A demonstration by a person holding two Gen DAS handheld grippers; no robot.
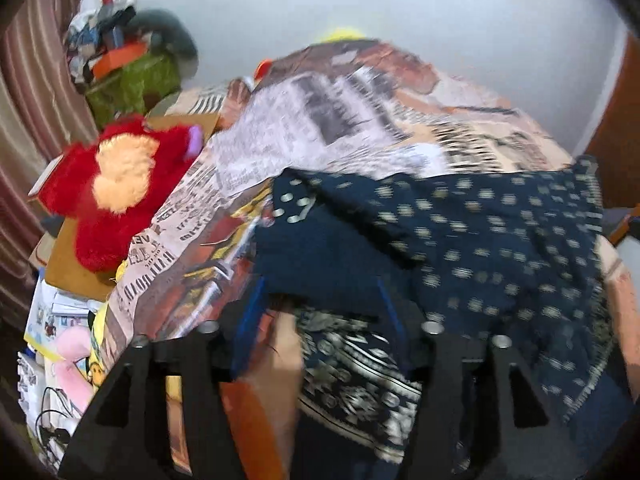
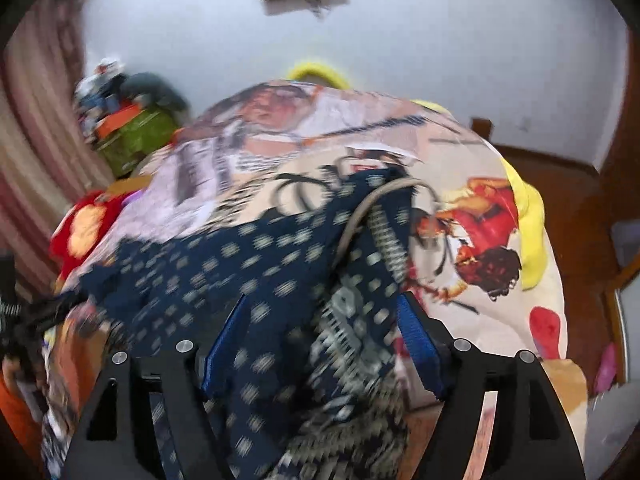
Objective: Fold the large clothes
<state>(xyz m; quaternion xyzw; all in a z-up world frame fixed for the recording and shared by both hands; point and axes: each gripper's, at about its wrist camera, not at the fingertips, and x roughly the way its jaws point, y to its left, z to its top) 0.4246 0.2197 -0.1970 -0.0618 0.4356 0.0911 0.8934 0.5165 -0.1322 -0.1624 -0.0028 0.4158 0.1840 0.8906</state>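
Lying across a bed (image 2: 500,168) covered by a printed sheet, the navy dotted garment (image 1: 500,240) spreads wide, its long axis running side to side across both views. In the left wrist view it stretches from a bunched dark fold near the middle out to the right rim of the picture; in the right wrist view it runs from the lower left up to a peak near the centre, where a patterned border band (image 2: 388,236) turns down toward the camera. Both views are smeared by motion, so the exact hem line cannot be told.

The left tool (image 1: 320,300) stands with its blue-padded fingers (image 1: 250,320) apart, cloth lying between them but not pinched. The right tool (image 2: 324,320) is likewise spread, its fingers (image 2: 416,340) either side of the draped fabric without pressing on it.

A red plush toy (image 1: 112,188) sits on cardboard just off the bed's left edge, with a green basket (image 1: 132,84) of clutter behind it by the curtain (image 1: 36,92). Beyond the garment the sheet lies bare up to the pale wall (image 2: 440,40). On the right, wooden floor (image 2: 560,200) shows past the bed's edge.
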